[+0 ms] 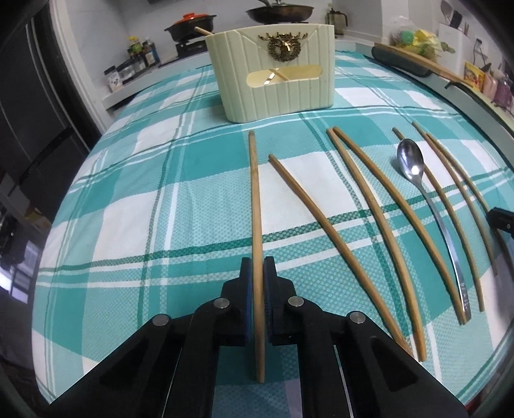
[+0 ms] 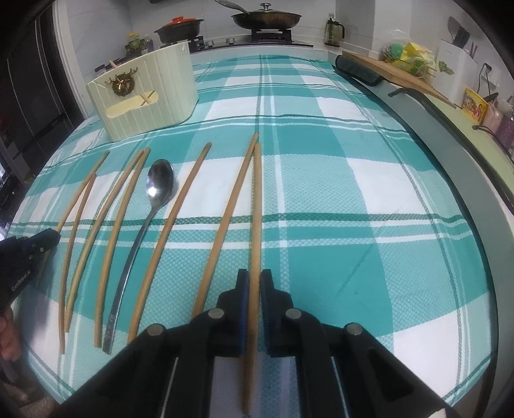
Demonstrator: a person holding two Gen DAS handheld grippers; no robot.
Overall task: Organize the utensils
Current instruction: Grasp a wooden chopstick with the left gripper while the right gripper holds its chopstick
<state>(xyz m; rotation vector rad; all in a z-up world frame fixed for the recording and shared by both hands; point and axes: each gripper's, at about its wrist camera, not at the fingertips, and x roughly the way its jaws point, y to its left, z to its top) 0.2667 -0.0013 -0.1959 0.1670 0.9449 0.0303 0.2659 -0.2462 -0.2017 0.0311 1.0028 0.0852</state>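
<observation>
A cream utensil holder (image 1: 275, 72) with a gold deer emblem stands at the far side of the checked cloth; it also shows at the far left in the right wrist view (image 2: 144, 93), with a chopstick or two inside. My left gripper (image 1: 257, 273) is shut on a wooden chopstick (image 1: 255, 193), the leftmost of the row. My right gripper (image 2: 254, 284) is shut on another wooden chopstick (image 2: 256, 199), the rightmost of the row. Between them several chopsticks (image 1: 363, 205) and a metal spoon (image 1: 414, 173) lie side by side on the cloth. The spoon also shows in the right wrist view (image 2: 157, 189).
The teal and white checked cloth (image 2: 337, 193) covers the table. Behind it a stove carries a pan (image 2: 266, 17) and a black pot (image 2: 178, 29). A cutting board (image 2: 395, 72) and bags sit on the counter at right. Spice jars (image 1: 138, 51) stand at back left.
</observation>
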